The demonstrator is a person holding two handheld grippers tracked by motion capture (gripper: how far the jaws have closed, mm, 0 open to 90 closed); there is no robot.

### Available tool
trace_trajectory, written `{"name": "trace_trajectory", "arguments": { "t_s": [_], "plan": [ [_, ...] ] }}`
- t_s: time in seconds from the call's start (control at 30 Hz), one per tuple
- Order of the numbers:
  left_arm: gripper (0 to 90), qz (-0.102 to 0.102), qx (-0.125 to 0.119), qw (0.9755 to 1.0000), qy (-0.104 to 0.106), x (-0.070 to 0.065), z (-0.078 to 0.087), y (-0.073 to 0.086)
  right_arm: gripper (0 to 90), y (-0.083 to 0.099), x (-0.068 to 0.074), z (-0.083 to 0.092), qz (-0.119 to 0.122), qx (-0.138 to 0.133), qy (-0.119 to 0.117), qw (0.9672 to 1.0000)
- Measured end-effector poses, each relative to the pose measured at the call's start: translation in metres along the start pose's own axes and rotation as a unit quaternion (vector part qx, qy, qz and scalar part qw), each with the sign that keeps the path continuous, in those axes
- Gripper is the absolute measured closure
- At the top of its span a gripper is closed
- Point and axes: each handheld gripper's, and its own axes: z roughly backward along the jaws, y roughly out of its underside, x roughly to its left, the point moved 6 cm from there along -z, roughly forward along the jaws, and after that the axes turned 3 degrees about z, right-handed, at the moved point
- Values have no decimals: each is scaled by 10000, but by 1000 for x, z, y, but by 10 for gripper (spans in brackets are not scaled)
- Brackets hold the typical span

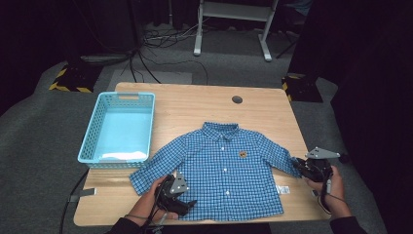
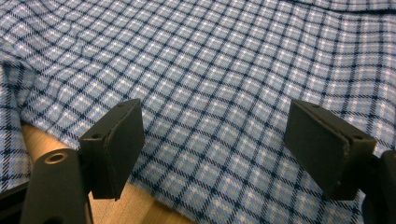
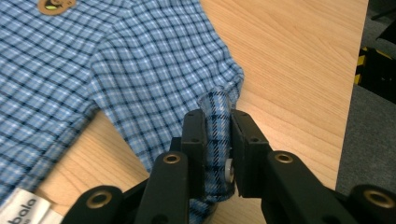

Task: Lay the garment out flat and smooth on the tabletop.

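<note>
A small blue checked shirt point(image 1: 224, 168) lies spread flat on the wooden table point(image 1: 195, 105), collar toward the far side, front up. My left gripper point(image 1: 187, 204) rests over the shirt's lower left hem, open, its two pads point(image 2: 116, 144) wide apart above the fabric point(image 2: 224, 84). My right gripper point(image 1: 298, 165) is at the shirt's right sleeve cuff. In the right gripper view the jaws are shut on a pinched fold of the sleeve cuff point(image 3: 218, 116), with a white button between the pads.
A light blue plastic basket point(image 1: 92, 131) stands on the table's left side, with something white in its near end. A white label point(image 1: 283, 189) lies by the shirt's right hem. The table's right edge point(image 3: 355, 93) is close to my right gripper. A cable hole point(image 1: 237, 99) sits near the far edge.
</note>
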Motion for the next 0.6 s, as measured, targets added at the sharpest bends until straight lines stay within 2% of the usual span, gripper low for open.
{"name": "trace_trajectory", "arguments": {
  "t_s": [0.6],
  "plan": [
    [200, 14, 9, 10000, 3, 0, 0, 1, 747, 17, -11, -8, -182, 194, 135, 9996]
  ]
}}
